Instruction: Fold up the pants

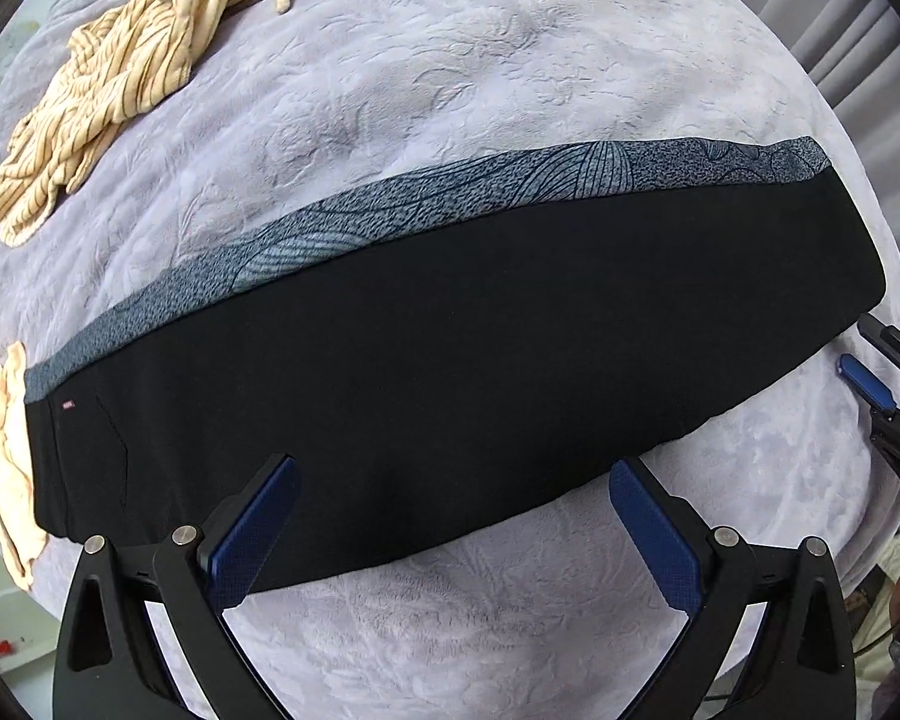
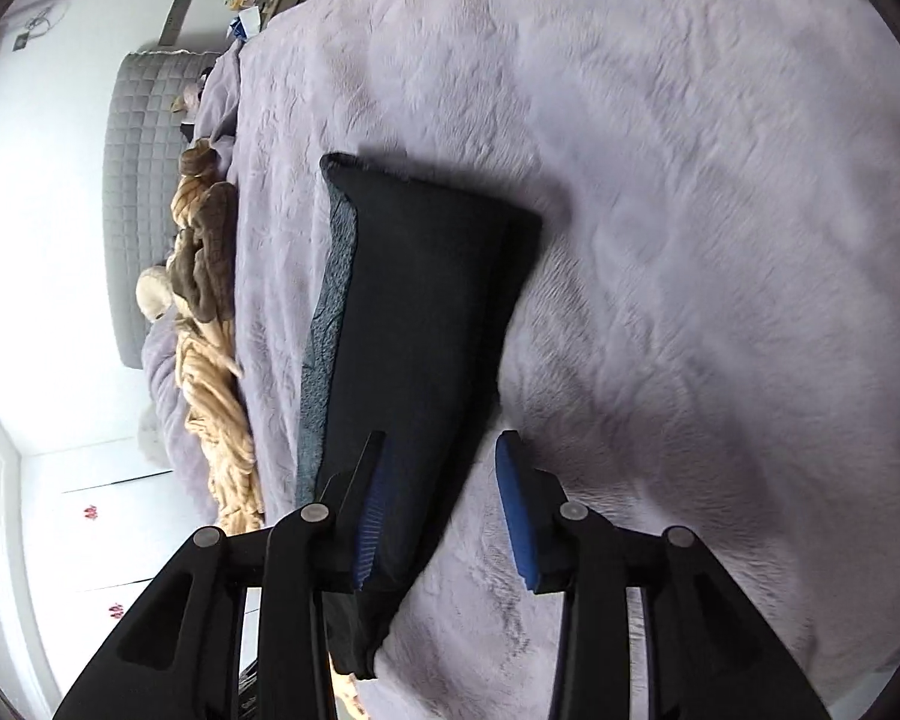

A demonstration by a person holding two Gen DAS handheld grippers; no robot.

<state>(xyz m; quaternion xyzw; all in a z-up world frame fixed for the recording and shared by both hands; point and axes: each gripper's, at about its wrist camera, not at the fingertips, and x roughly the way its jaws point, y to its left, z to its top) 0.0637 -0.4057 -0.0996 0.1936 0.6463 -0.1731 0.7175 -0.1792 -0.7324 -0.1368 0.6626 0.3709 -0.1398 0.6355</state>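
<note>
Each black tool (image 1: pixel 450 525) carries blue ridged pads (image 1: pixel 654 534) and silver screws.

Bright daylight, fisheye warp, slight blur

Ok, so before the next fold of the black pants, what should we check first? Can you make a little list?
1. Pants lying flat and long on the blanket: ok.
2. Left gripper open, nothing held: ok.
3. Right gripper open at the pants' end: ok.
4. Striped clothes lying apart from the pants: ok.
5. Cream cloth touching the pants' other end: not ok.
6. Lower layers lined up: cannot tell.
</note>
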